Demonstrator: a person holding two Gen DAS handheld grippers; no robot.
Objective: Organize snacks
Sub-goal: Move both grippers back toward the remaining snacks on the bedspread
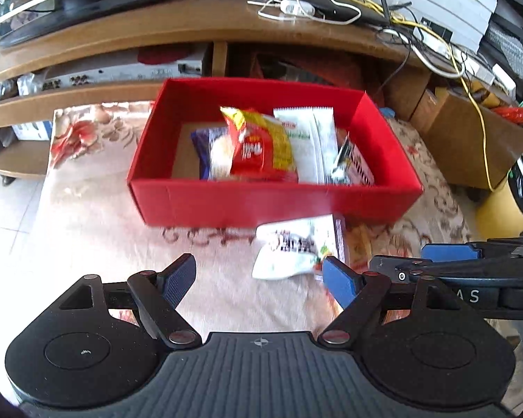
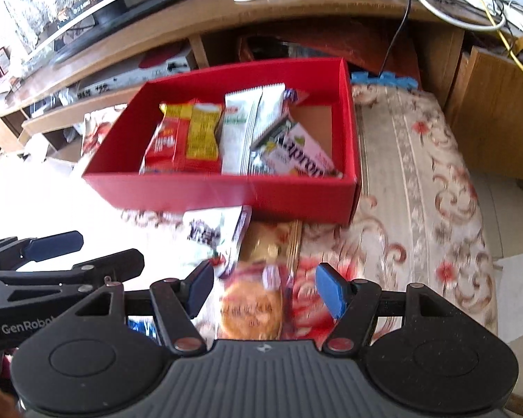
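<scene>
A red box [image 1: 261, 205] sits on a floral cloth and holds several snack packs, among them a red-yellow bag [image 1: 261, 146] and a white pack [image 1: 310, 146]. The box [image 2: 226, 191] also shows in the right wrist view. A white snack bag [image 1: 289, 247] lies on the cloth just in front of the box. My left gripper [image 1: 261, 278] is open and empty, near that bag. My right gripper [image 2: 265, 289] is open above a pack with a round biscuit picture [image 2: 251, 306], which lies between its fingers. The white bag [image 2: 216, 230] lies beyond it.
A wooden TV stand [image 1: 191, 31] with a monitor, cables and a power strip stands behind the box. A cardboard box [image 1: 470, 139] and a yellow bin [image 1: 505, 209] are at the right. The cloth's left edge meets white floor tiles [image 1: 14, 216].
</scene>
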